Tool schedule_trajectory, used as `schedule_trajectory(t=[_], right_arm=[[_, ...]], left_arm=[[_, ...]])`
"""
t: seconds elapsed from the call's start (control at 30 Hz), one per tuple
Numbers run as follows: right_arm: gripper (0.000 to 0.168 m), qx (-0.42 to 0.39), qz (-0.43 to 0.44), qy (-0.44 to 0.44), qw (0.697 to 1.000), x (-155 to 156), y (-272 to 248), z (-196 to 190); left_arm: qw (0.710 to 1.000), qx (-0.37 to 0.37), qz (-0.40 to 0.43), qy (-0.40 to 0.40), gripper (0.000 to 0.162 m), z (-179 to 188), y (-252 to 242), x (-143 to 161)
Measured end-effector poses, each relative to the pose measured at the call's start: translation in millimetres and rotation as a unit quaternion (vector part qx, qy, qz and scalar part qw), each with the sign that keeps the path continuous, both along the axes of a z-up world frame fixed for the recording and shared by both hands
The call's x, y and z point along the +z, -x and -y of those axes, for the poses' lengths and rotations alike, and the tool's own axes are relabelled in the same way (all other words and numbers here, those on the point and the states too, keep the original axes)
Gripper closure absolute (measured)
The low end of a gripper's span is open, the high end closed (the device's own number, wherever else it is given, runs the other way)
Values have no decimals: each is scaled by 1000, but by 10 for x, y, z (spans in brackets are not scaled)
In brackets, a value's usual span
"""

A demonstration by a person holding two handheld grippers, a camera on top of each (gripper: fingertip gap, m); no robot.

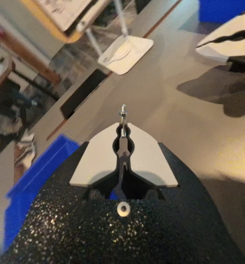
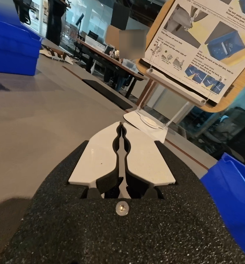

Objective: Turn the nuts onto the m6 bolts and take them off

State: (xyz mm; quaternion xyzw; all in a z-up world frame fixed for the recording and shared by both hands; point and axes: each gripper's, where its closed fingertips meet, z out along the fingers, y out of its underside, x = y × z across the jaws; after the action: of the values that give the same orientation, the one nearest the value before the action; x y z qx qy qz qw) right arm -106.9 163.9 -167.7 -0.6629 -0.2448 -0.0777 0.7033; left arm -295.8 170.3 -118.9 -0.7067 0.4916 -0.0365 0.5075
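1. The left gripper (image 1: 123,125) has its white fingers (image 1: 100,154) pressed on a bolt (image 1: 123,128). The bolt stands between the fingertips, with its head down in the gap and its threaded end pointing away from the camera.

2. A nut (image 1: 122,113) sits on the bolt, a little below the free end and just beyond the fingertips. Some thread shows above it and some below it.

3. The bolt is held above a grey table (image 1: 161,114), not touching it.

4. In the left wrist view, the right gripper (image 1: 224,42) appears at the upper right edge. It casts a dark shadow on the table. It is well apart from the bolt.

5. In the right wrist view, the right gripper (image 2: 121,125) has its fingers (image 2: 99,157) closed together at the tips. I see nothing between them.

6. A blue bin (image 1: 33,178) lies at the lower left of the left gripper. In the right wrist view, one blue bin (image 2: 233,185) is at the right and another blue bin (image 2: 13,47) is far at the left.

7. A white stand (image 2: 147,124) at the far table edge carries an instruction sheet (image 2: 197,47).
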Motion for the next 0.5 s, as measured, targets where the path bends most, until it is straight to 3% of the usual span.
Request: schedule_trajectory(t=[0.03, 0.17, 0.23, 0.33, 0.5], right_arm=[[168, 9, -7, -1, 1000, 10, 8, 14], [168, 119, -87, 2, 989, 121, 203, 147], [148, 176, -161, 31, 971, 183, 291, 194], [134, 226, -226, 90, 943, 155, 373, 200], [136, 253, -229, 157, 927, 10, 501, 196]], left_arm=[[999, -31, -10, -14, 157, 1, -222, -124], [989, -108, -56, -84, 157, -27, -822, -500], [988, -137, -16, -74, 157, 29, -1044, -550], [985, -161, 3, -57, 157, 67, -1207, -622], [980, -193, -7, -53, 157, 158, -1333, -720]])
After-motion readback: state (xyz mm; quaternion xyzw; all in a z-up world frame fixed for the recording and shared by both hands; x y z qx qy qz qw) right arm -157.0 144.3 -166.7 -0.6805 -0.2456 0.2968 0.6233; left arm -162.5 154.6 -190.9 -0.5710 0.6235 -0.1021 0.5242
